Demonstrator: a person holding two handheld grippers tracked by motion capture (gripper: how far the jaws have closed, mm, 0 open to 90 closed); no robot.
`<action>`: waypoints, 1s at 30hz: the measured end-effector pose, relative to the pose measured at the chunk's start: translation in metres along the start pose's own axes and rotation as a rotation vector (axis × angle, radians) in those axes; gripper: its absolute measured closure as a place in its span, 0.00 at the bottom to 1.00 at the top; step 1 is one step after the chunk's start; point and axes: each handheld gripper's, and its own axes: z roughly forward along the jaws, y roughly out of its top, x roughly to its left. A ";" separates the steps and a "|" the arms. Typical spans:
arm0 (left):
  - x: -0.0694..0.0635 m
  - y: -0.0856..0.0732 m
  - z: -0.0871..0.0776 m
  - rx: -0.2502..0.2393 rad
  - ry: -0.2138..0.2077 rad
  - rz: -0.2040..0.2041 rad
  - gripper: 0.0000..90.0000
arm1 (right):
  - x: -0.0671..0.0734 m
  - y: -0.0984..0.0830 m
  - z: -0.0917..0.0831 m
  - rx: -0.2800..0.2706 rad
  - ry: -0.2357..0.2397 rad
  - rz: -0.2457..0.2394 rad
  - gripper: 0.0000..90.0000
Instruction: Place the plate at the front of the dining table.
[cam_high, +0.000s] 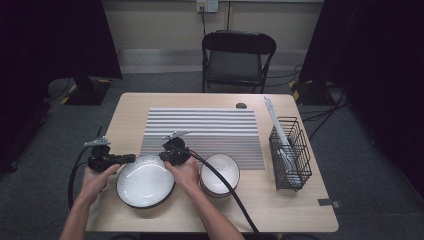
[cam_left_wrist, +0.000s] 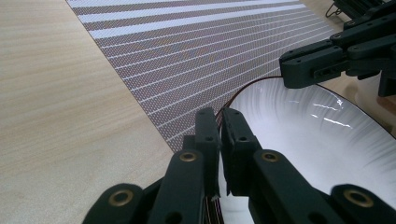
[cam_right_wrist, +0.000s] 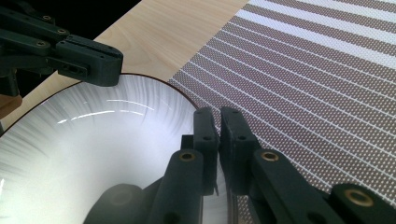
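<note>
- High view: the plate (cam_high: 145, 181) is pinched at opposite rims by the left gripper (cam_high: 131, 158) and right gripper (cam_high: 164, 156), both clamped on it.
- It rests on the table (cam_high: 280, 210), just short of the striped mat (cam_high: 210, 130) (lifting and placing remain, by judgement).

The plate (cam_high: 145, 181) is seen as white with a thin dark rim and faint grey streaks fanning toward its edge. The placemat (cam_high: 207, 131) is patterned in grey-brown and white stripes, woven with fine dots. The table (cam_high: 131, 105) is shown in pale wood grain. Both the left gripper (cam_high: 131, 158) and the right gripper (cam_high: 164, 156) are coloured black, with brass-toned rivets. The bowl (cam_high: 220, 173) is white with a dark rim, and the wire basket (cam_high: 291, 152) is black.
</note>
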 end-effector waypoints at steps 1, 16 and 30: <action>0.000 0.000 0.000 0.001 -0.002 -0.002 0.96 | 0.000 0.000 0.000 0.001 0.004 0.006 0.96; 0.001 0.000 0.000 -0.007 -0.009 0.001 0.96 | 0.000 0.001 0.000 0.004 -0.006 -0.009 0.96; 0.002 -0.001 0.001 -0.011 -0.016 -0.018 0.96 | -0.001 0.001 0.000 0.010 0.007 0.023 0.96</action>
